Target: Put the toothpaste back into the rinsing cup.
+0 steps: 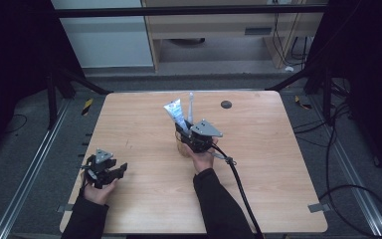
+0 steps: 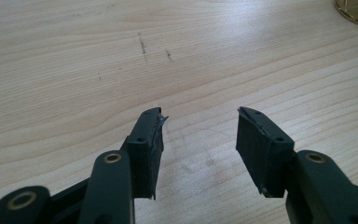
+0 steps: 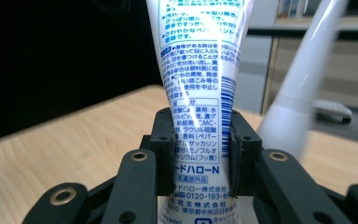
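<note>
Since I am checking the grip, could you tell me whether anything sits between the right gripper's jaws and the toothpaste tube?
Nothing visible does: the right gripper has both jaws pressed on the toothpaste tube. A white toothbrush handle stands beside it.

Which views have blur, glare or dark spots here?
Right gripper view: the toothpaste tube is sharp with a glare streak down its print, while the white toothbrush handle and the background are soft, and the left background is black. Left gripper view: evenly lit and sharp, with soft shadows under the left hand-held gripper on the table. High view: dim, dark at both sides.
</note>
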Demonstrator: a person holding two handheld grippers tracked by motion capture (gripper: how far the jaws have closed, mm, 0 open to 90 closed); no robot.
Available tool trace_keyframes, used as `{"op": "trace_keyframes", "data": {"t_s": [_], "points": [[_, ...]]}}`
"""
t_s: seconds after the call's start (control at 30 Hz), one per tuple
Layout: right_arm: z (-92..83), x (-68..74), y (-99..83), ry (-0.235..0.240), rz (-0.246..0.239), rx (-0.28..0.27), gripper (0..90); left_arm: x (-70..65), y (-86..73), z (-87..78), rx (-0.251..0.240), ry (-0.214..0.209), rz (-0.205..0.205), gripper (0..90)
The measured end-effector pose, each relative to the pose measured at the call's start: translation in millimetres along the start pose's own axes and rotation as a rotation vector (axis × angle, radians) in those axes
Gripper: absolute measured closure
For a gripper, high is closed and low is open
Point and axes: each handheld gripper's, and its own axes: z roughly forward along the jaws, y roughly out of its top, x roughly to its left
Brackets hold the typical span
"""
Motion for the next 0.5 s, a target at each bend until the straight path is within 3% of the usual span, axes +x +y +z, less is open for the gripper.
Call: {"op": "trace_keyframes", "data": {"t_s": [0.03, 0.07, 0.1, 0.3, 0.5], "points": [[1.9, 1.4, -3.7, -0.005, -0.005, 0.032, 68.8, -0.1, 0.0, -0.2, 0.000, 0.000, 0.000, 50.2], [2.9, 2.0, -9.4, -0.009, -0.035, 0.038, 68.8, 0.0, 0.0, -0.4, -0.002, 0.000, 0.001, 50.2], [1.1, 2.6, -11.1, -0.014, -0.027, 0.023, 68.8, 0.3, 0.0, -0.3, -0.002, 0.000, -0.001, 50.2], [-0.5, 2.5, -8.7, -0.012, -0.038, 0.042, 66.4, 0.2, 0.0, 0.1, 0.000, -0.001, -0.001, 50.1], [-2.2, 2.6, -0.7, -0.006, -0.048, 0.106, 61.7, 0.2, -0.1, 0.6, 0.003, -0.001, -0.001, 50.1]]}}
